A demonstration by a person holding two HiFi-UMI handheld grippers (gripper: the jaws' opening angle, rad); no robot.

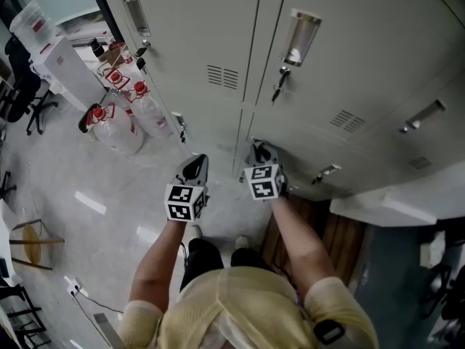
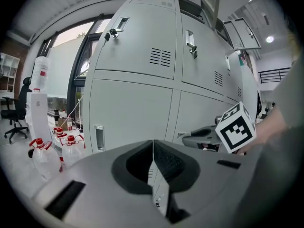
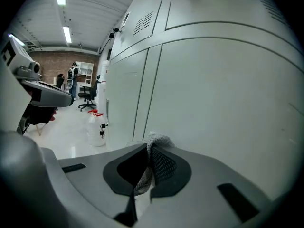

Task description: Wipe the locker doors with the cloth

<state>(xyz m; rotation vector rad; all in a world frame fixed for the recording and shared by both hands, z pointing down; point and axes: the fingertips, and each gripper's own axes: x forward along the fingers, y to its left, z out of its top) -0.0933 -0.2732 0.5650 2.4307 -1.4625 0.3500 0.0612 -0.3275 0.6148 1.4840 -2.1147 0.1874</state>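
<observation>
Grey metal locker doors (image 1: pixel 182 42) fill the upper right of the head view, and I look steeply down along them. My right gripper (image 1: pixel 261 153) is low against a bottom locker door (image 3: pixel 213 94), shut on a grey knitted cloth (image 3: pixel 156 140) that sticks out above the closed jaws. My left gripper (image 1: pixel 195 167) is held beside it to the left, just off the lockers (image 2: pixel 133 108), and is shut with nothing between its jaws. The right gripper's marker cube (image 2: pixel 236 127) shows in the left gripper view.
Several large water bottles with red caps (image 1: pixel 116 126) stand on the floor left of the lockers, by a white water dispenser (image 1: pixel 58 57). Keys hang in the locks (image 1: pixel 280 78). An office chair (image 1: pixel 22 86) is far left. A wooden panel (image 1: pixel 341 231) lies at my right.
</observation>
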